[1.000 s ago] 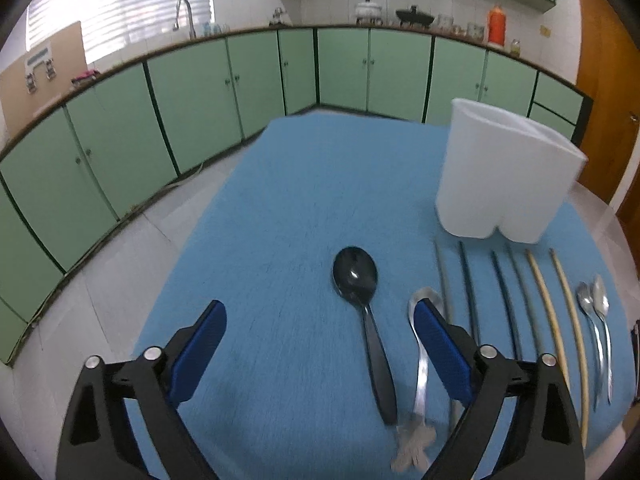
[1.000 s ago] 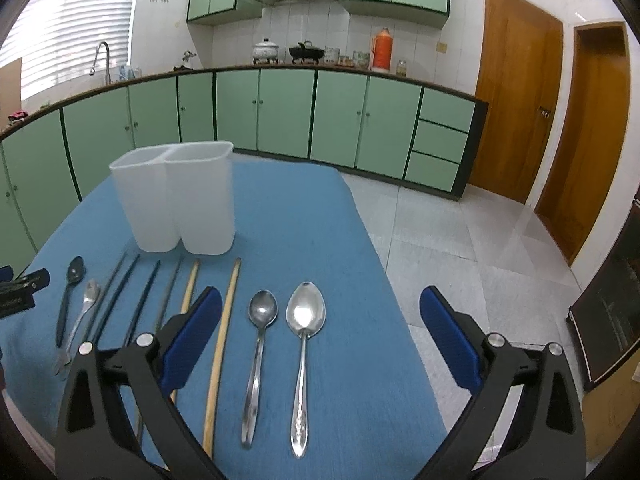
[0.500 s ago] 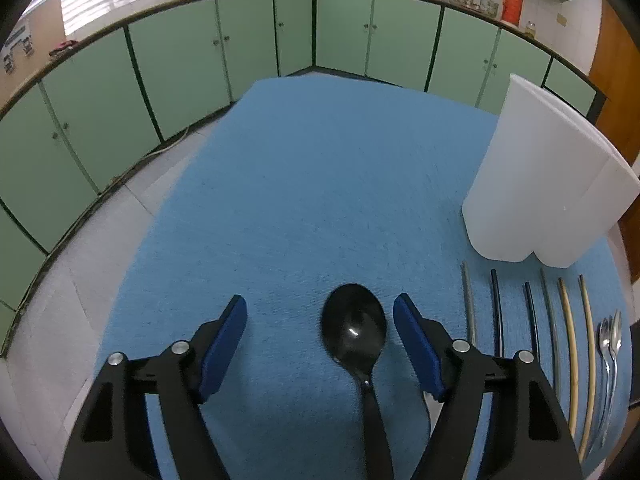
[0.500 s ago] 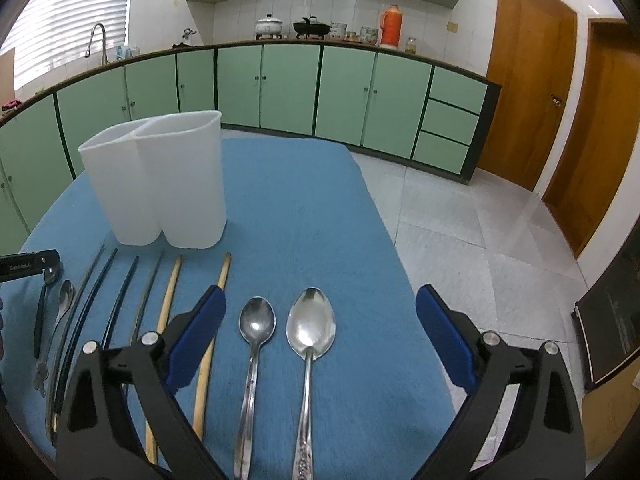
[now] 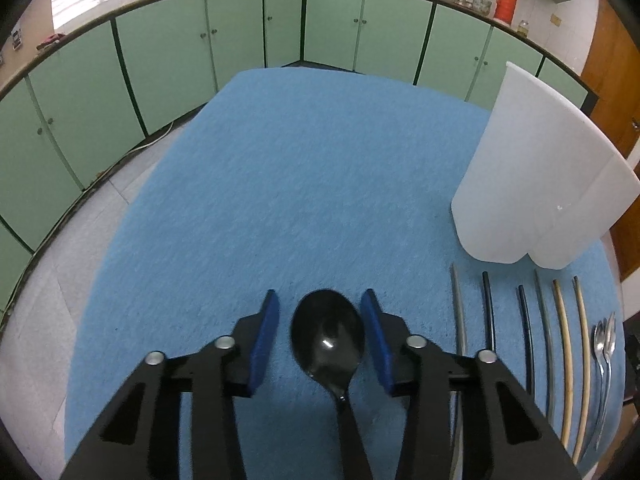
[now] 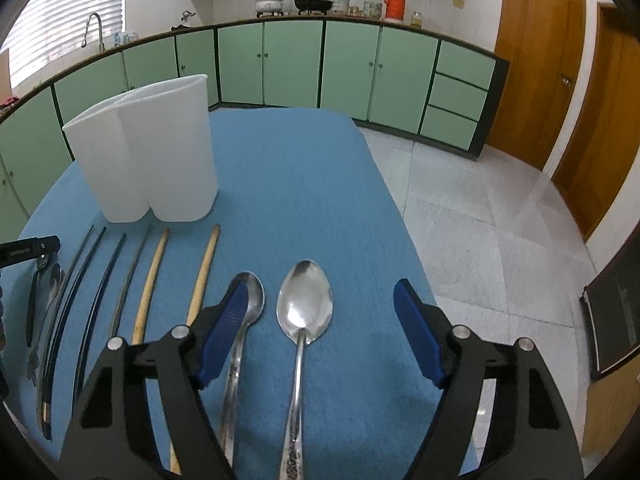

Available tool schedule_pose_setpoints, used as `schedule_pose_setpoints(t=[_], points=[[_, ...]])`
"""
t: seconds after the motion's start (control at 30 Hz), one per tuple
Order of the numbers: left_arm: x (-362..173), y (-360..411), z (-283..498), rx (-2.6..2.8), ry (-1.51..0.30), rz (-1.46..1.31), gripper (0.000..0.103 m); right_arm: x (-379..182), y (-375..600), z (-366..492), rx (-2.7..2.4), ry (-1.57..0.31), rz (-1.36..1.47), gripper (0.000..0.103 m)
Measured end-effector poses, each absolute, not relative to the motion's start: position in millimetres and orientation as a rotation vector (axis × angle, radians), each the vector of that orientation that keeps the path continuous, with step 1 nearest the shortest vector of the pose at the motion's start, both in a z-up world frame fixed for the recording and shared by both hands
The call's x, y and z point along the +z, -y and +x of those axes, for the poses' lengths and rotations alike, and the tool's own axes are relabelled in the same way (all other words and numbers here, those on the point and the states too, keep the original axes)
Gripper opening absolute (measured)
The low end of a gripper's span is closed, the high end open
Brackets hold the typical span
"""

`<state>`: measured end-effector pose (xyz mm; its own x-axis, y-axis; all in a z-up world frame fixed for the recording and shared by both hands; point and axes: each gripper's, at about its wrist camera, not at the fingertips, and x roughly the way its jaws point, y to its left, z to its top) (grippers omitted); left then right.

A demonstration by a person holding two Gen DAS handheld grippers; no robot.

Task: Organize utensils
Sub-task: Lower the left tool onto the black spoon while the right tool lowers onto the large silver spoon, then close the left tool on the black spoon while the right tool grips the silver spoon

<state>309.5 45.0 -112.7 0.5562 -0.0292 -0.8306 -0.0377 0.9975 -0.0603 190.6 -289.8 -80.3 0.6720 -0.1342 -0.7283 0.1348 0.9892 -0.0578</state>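
The bench point(image 5: 304, 184), covered in blue cloth, carries a white two-compartment utensil holder point(image 5: 536, 184) at its far right in the left wrist view, and the utensils lie in a row in front of it, all with their long axes running from the holder toward the person. The left tool point(image 5: 320, 332) has its two blue fingers apart, one on either side of the bowl of the black spoon point(image 5: 327, 336), neither visibly touching it; the spoon's handle runs straight back beneath the tool, so the fingers stand across its width and closing should pinch the bowl's edges or neck. From this spoon the holder lies ahead and to the right. The right tool point(image 6: 318, 332) is wide apart over the large steel spoon point(image 6: 305, 308), which sits nearer its left finger, with the small steel spoon point(image 6: 246, 300) partly under that finger. The left tool looks the closer to gripping.
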Motion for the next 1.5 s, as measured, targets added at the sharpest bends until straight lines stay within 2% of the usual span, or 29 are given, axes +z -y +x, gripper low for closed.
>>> schedule_pose_setpoints(t=[0.03, 0.23, 0.5, 0.93, 1.07, 1.33, 1.5], points=[[-112.3, -42.0, 308.6, -0.002, -0.981, -0.075, 0.034, -80.4, 290.9, 191.8, -0.153, -0.823, 0.004, 0.071], [-111.3, -35.5, 312.8, -0.041, -0.976, -0.075, 0.034, -81.8, 291.6, 204.6, -0.145, -0.854, 0.004, 0.067], [-110.5, -30.2, 308.4, -0.059, -0.966, -0.057, 0.034, -96.5, 292.9, 217.8, -0.129, -0.913, 0.024, 0.055], [-112.0, -29.4, 309.4, -0.060, -0.956, -0.036, 0.034, -110.4, 299.1, 233.2, -0.132, -0.972, 0.066, 0.052], [-111.9, -29.4, 309.2, -0.058, -0.956, -0.032, 0.034, -109.9, 301.7, 235.7, -0.116, -0.977, 0.065, 0.035], [-108.9, -32.0, 304.1, -0.056, -0.945, -0.035, 0.034, -108.9, 295.4, 227.1, -0.111, -0.957, 0.063, 0.034], [-98.0, -34.2, 294.5, -0.058, -0.898, -0.044, 0.034, -95.3, 294.7, 210.4, -0.086, -0.880, 0.061, 0.034]])
